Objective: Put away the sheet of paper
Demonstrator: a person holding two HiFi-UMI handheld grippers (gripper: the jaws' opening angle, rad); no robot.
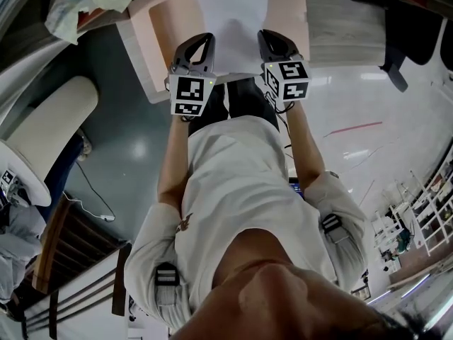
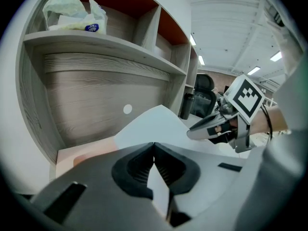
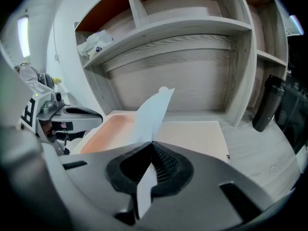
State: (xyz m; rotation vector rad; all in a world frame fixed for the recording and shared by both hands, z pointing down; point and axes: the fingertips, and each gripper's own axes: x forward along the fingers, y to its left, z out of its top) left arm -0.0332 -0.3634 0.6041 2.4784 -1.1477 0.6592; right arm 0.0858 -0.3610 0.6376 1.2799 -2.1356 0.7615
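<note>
The left hand-held gripper point(image 2: 154, 146) has its jaws pressed together on the near edge of the sheet of paper point(image 2: 155, 124), with a strip of the white sheet passing back between the ribbed pads. The right hand-held gripper point(image 3: 153, 145) is clamped on that same near edge further along, and its pads are likewise closed on the paper.

From the head view the two grippers sit side by side, a little apart, each carrying its marker cube. The sheet stretches away from them over a pale peach mat point(image 1: 167, 28) that lies on the wood-grain surface point(image 3: 262, 141). The paper is not flat. Its far part bows upward, and one far corner stands high against the back panel. I cannot tell whether any of the sheet touches the mat.

The mat and sheet sit in the open lower bay of a wooden shelf unit point(image 3: 169, 31). On the shelf above, toward the left side, lies a crumpled plastic bag point(image 2: 72, 13). A dark bottle point(image 3: 267, 103) stands upright on the surface to the right of the mat, beside the unit's side panel. Beyond it, a black office chair point(image 2: 204, 88) is visible in the left gripper view.
</note>
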